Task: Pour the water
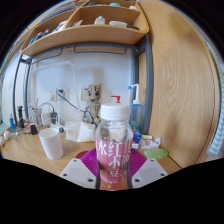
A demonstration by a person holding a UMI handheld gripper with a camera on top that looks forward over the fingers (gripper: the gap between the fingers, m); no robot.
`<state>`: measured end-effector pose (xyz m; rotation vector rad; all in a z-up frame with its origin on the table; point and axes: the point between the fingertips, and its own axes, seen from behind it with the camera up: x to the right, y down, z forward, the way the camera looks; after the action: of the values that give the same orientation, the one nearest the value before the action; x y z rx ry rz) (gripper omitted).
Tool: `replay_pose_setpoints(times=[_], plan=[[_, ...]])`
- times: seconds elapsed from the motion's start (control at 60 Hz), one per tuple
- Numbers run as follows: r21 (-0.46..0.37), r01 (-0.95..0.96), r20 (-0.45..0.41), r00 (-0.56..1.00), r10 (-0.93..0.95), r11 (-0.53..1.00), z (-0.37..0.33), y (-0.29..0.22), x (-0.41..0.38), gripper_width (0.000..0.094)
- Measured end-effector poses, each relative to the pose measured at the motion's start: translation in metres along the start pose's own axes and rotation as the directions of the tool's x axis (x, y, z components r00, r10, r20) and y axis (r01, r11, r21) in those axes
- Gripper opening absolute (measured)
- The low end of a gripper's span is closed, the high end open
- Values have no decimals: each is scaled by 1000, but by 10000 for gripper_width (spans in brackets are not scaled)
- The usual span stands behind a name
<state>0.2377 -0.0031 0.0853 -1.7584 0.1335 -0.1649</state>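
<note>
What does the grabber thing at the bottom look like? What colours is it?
The gripper has two fingers that spread apart like a V. Each finger is pale grey-white on the outside, with flat, angled edges. On the inner face of each sits a magenta pad. No cables, markings, hand or sleeve can be seen.

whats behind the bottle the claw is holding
Behind the bottle, held between the claw fingers, a pump dispenser shows beside its cap. The desk directly behind its body is covered.
</note>
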Motion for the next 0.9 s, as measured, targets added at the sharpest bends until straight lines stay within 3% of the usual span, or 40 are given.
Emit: replay_pose_setpoints(times=[0.167,0.333,0.567,0.617,0.9], plan=[[-31,103,-23,994,-104,994,5,-2,-5,339],[-50,461,-26,886,-462,886,16,-28,-22,341],[-32,928,70,373,-925,371,48,-43,-67,341],[2,964,83,265,-961,266,54,-48,-71,341],[-28,977,36,-208,-977,-209,84,-77,-94,346]])
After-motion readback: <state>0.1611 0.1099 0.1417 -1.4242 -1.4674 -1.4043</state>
